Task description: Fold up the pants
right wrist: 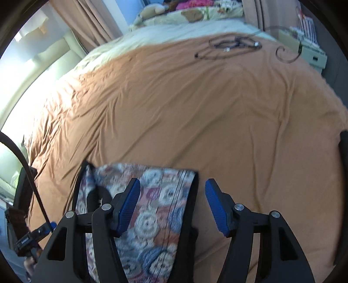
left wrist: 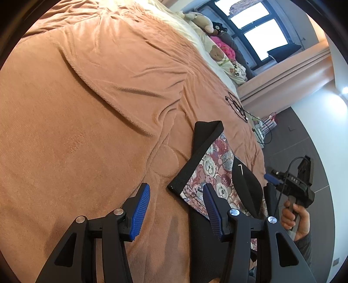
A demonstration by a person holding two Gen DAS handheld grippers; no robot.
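The pants (left wrist: 215, 172) lie folded at the near edge of the bed, showing a bear-print lining and a black waistband (left wrist: 202, 150). My left gripper (left wrist: 176, 189) stands open above the orange blanket (left wrist: 87, 108). The waistband's corner lies below the gap and touches neither pad. In the right wrist view the pants (right wrist: 156, 196) run under my right gripper (right wrist: 173, 185). It is open, its left finger (right wrist: 128, 206) over the print, its right finger (right wrist: 217, 209) over bare blanket (right wrist: 195, 108). A hand (left wrist: 295, 217) holds the right gripper's handle at the bed's edge.
A coil of black cables (right wrist: 228, 46) lies on the far part of the blanket. Stuffed toys (left wrist: 202, 19) and printed pillows (left wrist: 219, 54) are piled at the head of the bed under a window. Boxes (right wrist: 313, 52) stand beside the bed; dark floor tiles (left wrist: 304, 135) lie beyond.
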